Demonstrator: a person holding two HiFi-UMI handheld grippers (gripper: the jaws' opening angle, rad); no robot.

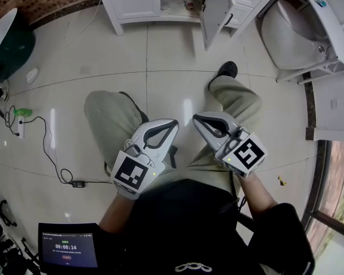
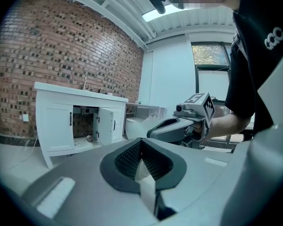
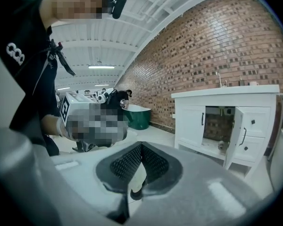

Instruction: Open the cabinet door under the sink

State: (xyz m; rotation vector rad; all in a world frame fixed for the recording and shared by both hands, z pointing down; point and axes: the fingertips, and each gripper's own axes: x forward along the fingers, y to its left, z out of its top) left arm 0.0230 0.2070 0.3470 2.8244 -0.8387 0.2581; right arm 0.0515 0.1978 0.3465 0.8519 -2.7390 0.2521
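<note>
The white sink cabinet (image 1: 139,0) stands far ahead against the brick wall. Its right-hand door (image 1: 214,8) hangs swung open, showing pipework and a dark interior. The same open door appears in the left gripper view (image 2: 104,125) and the right gripper view (image 3: 236,135). My left gripper (image 1: 174,122) rests over the person's left knee, jaws shut on nothing (image 2: 141,144). My right gripper (image 1: 195,118) sits beside it over the right knee, also shut and empty (image 3: 141,147). Both are well away from the cabinet.
A white toilet (image 1: 292,33) stands right of the cabinet. A dark green tub (image 1: 8,44) is at far left. A black cable and power strip (image 1: 21,126) lie on the tiled floor at left. A tablet with a timer (image 1: 67,248) is at lower left.
</note>
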